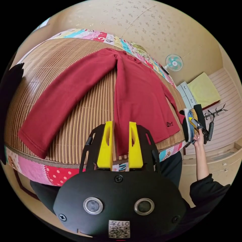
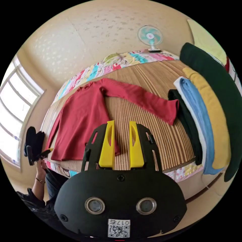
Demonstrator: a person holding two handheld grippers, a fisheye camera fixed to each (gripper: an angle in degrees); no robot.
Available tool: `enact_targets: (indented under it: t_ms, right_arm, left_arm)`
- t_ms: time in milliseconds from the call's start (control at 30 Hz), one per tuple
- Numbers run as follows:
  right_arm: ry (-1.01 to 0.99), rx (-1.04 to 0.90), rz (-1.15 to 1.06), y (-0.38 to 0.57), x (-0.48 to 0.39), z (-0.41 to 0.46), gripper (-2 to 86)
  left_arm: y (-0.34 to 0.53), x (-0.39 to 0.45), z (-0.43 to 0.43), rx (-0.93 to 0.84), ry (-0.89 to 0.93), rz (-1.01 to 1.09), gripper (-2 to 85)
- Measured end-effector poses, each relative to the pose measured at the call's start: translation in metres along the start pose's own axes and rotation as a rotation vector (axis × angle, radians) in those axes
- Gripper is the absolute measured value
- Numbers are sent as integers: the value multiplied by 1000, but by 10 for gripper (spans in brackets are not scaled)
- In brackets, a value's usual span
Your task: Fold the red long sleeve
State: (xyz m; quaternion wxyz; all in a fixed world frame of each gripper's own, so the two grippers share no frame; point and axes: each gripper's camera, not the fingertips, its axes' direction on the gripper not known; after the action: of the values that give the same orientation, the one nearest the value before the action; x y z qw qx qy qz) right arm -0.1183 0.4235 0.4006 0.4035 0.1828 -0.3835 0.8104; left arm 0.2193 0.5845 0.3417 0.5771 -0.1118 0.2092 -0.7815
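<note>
- The red long sleeve (image 1: 141, 100) lay spread flat on a bed's woven mat (image 1: 90, 111), front up, both sleeves stretched out to the sides; its hem sat at the near edge of the bed.
- The left tool (image 1: 120, 145) hovered above the near hem with its yellow jaws parted and nothing between them; the right tool (image 2: 121, 146) hung likewise above the near edge, jaws apart and empty.
- In the right gripper view a stack of folded clothes (image 2: 201, 121) lay just beside the right cuff, on the right of the mat; a fan (image 2: 150, 36) stood at the far end.
- Judged from this, folding had not begun; the step in hand seemed to be the approach to a first grip.
- The next move probably called for each tool to close on a sleeve or side edge and carry it inward over the body.
- A small dark mark (image 1: 169, 124) sat near the hem; too small to read.
</note>
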Motion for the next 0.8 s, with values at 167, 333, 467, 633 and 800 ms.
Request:
enact_targets:
  t_ms: [167,333,467,633,800]
  right_arm:
    - [58,-223,-96,43,-38,79,67]
    - [75,-116,-111,90,-46,31,32]
    - [29,-150,-148,157,-40,-22,27]
    - [-15,-426,-217,237,-32,-39,24]
    - [51,-382,-135,257,-10,-50,22]
  left_arm:
    - [-26,11,-12,-105,-67,130,50]
    - [-34,3,-61,-217,-42,228,15]
    - [-8,-14,-98,-356,39,269,4]
    - [41,-62,-128,-502,-126,124,5]
    - [48,-159,-173,-96,352,-310,97]
